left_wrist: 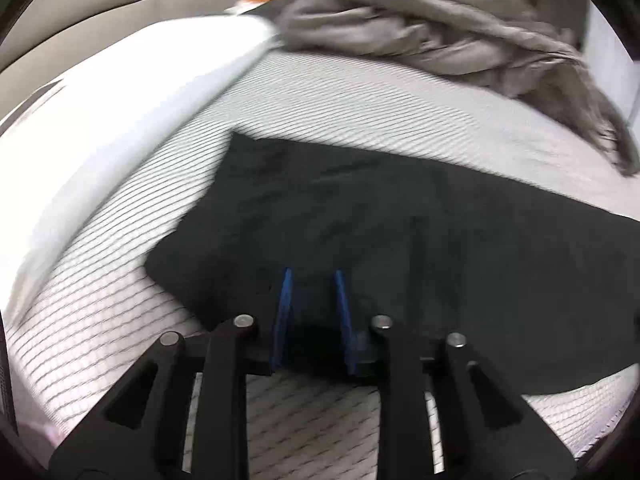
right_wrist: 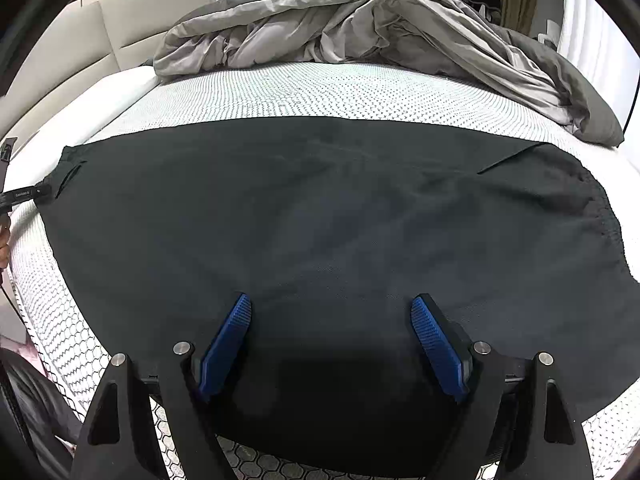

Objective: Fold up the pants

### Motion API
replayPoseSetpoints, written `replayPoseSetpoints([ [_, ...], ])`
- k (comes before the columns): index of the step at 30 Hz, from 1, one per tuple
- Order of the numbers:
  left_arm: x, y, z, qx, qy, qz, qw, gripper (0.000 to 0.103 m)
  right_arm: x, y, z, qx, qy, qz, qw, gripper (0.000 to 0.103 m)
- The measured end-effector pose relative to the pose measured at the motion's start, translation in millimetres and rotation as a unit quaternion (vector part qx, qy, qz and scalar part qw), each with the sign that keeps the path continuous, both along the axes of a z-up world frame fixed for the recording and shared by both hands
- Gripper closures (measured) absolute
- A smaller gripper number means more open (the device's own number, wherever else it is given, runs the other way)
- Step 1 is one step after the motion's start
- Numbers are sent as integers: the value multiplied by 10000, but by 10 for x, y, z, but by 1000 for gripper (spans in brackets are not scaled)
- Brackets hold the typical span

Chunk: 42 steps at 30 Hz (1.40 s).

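Observation:
Black pants (right_wrist: 320,200) lie spread flat across the patterned mattress (right_wrist: 320,88), reaching nearly from one side of the right wrist view to the other. My right gripper (right_wrist: 332,312) stands wide open over the pants' near edge, its blue pads (right_wrist: 228,344) holding nothing. My left gripper (left_wrist: 313,280) hovers at the near edge of the pants (left_wrist: 400,220), close to their end. Its pads stand narrow but apart, with dark cloth showing in the gap. In the right wrist view, the left gripper (right_wrist: 24,195) meets the pants' far left corner.
A crumpled grey duvet (right_wrist: 340,20) is heaped along the far side of the bed, also seen as the duvet (left_wrist: 420,28). A beige headboard (right_wrist: 80,40) runs along the left, with white bedding (left_wrist: 120,120) beside it. The mattress edge lies just under my grippers.

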State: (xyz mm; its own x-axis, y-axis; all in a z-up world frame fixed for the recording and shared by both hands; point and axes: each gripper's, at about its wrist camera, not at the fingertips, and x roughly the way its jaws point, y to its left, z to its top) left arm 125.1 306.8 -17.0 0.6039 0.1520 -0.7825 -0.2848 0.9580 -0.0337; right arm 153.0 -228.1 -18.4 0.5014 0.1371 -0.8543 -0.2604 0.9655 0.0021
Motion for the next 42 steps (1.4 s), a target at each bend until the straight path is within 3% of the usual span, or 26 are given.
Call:
replayPoseSetpoints([
  [1, 136, -17, -58, 168, 202, 85, 9996, 69, -1, 2, -2, -18, -7, 6, 10000, 19],
  [3, 310, 51, -203, 489, 654, 510, 9954, 68, -9, 2, -6, -45, -18, 18, 10000, 19],
  [7, 335, 269, -114, 77, 439, 1214, 9916, 72, -18, -18, -8, -25, -30, 49, 10000, 19],
  [12, 496, -15, -95, 480, 512, 646, 9954, 70, -21, -23, -6, -45, -23, 52, 10000, 19],
  [14, 583, 45, -203, 665, 697, 967, 9906, 65, -26, -13, -1, -63, -33, 54, 10000, 19],
  [16, 575, 96, -184, 424, 603, 1187, 9902, 65, -25, -21, 2, -49, -31, 76, 10000, 19],
  [18, 563, -3, -86, 573, 478, 1161, 9904, 65, -31, -40, 9, -28, -30, 76, 10000, 19],
  [24, 301, -892, 172, 325, -213, 52, 9992, 63, -105, -4, 95, 82, -154, 223, 9996, 19],
  [26, 269, -1390, 207, 44, -366, -544, 9978, 47, -137, 57, 121, 189, -172, 403, 9989, 19],
  [27, 303, -1623, 198, -274, -389, -957, 9943, 33, -154, 100, 120, 226, -167, 512, 9983, 19],
  [29, 306, -2041, 128, -986, -396, -1853, 9769, 29, -182, 176, 86, 174, -124, 669, 9975, 19],
  [30, 301, -2235, 102, -1119, -329, -2211, 9682, 29, -191, 199, 62, 139, -95, 720, 9973, 19],
  [32, 281, -2687, 49, -998, -260, -2565, 9610, 29, -215, 206, 37, 60, -85, 811, 9967, 19],
  [35, 338, -2951, -89, -676, -53, -2707, 9603, 27, -254, 28, 56, -158, -174, 818, 9964, 19],
  [36, 331, -3031, -130, -616, 31, -2734, 9599, 27, -243, -104, 55, -293, -177, 683, 9971, 19],
  [39, 280, -3163, -320, -296, 255, -2718, 9616, 27, -117, -803, 69, -619, -194, -594, 9961, 19],
  [42, 147, -3124, -308, -99, 230, -2739, 9614, 26, -42, -1541, 94, -845, -224, -2133, 9731, 19],
])
